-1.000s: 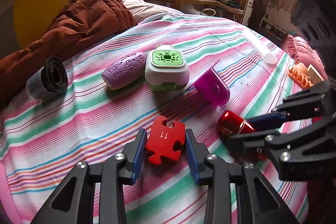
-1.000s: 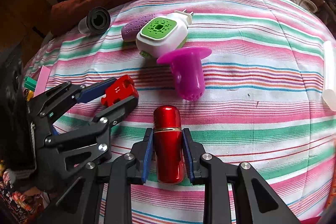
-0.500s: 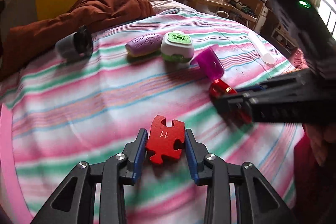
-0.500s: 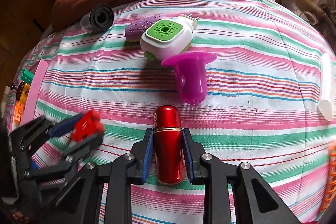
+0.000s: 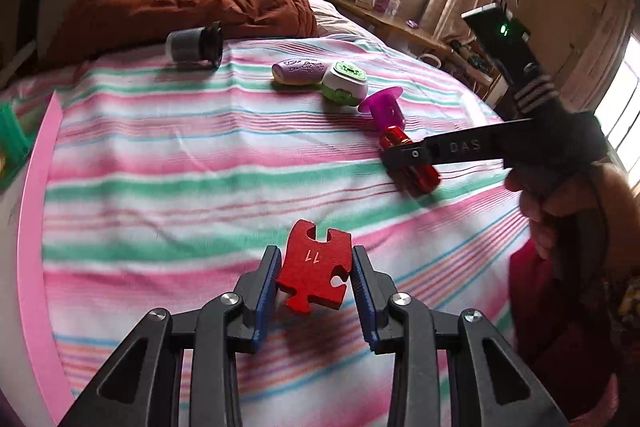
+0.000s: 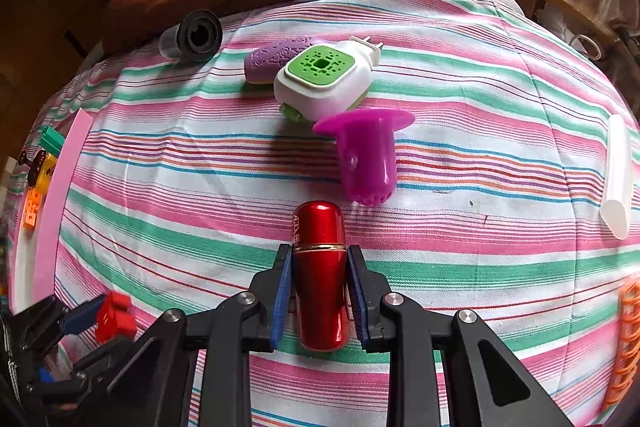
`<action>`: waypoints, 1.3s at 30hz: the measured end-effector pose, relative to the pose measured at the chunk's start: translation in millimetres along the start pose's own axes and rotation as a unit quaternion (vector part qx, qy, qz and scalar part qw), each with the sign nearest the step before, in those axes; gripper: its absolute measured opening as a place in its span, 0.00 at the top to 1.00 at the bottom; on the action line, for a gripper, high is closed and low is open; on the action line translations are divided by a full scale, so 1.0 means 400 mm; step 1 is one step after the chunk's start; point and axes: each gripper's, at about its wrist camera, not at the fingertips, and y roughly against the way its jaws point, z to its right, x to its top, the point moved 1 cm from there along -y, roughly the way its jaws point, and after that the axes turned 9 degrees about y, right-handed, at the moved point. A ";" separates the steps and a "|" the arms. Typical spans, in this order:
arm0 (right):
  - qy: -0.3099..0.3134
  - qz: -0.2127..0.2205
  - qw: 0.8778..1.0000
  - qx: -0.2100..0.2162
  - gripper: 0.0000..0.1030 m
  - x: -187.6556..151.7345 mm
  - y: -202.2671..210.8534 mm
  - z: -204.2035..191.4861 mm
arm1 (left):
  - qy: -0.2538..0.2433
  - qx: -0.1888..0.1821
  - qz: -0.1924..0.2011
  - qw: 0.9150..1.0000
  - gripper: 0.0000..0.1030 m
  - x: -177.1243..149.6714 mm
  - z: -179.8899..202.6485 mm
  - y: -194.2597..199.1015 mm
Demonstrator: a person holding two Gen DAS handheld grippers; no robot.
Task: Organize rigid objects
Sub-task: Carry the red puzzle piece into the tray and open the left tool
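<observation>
Both grippers loaded above the bed
Left gripper (image 5: 313,273) clamps a puzzle piece (image 5: 314,269), right gripper (image 6: 319,285) a red tube (image 6: 320,275); the smooth tube may slip.

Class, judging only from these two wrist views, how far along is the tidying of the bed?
Done: nothing visibly sorted yet.
In hand: left gripper clamps the red puzzle piece; right gripper clamps the red cylinder.
Left on the striped sheet: magenta cup, green-and-white plug-in, purple case, black-capped cylinder, white tube.
</observation>
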 end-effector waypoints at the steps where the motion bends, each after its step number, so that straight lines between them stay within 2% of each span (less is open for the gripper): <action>1: 0.000 0.002 1.000 0.003 0.74 0.000 0.001 -0.001 | 0.009 -0.008 0.001 1.000 0.66 -0.002 -0.004 0.009; 9: 0.000 0.005 1.000 0.013 0.74 -0.004 0.007 -0.003 | 0.005 -0.025 0.042 0.999 0.66 -0.006 -0.005 0.113; 16: 0.005 0.008 1.000 0.016 0.74 0.003 -0.001 -0.014 | 0.035 -0.008 0.073 0.997 0.66 -0.007 -0.073 0.188; 23: 0.002 0.021 0.999 0.033 0.74 0.006 0.006 -0.021 | 0.069 0.035 0.108 0.991 0.66 0.000 -0.183 0.261; 29: 0.009 0.032 0.999 0.035 0.74 0.012 0.010 -0.034 | 0.108 0.081 0.132 0.982 0.66 0.021 -0.295 0.306; 39: -0.004 0.044 0.998 0.040 0.74 0.013 0.019 -0.028 | 0.164 0.166 0.107 0.967 0.66 0.050 -0.458 0.298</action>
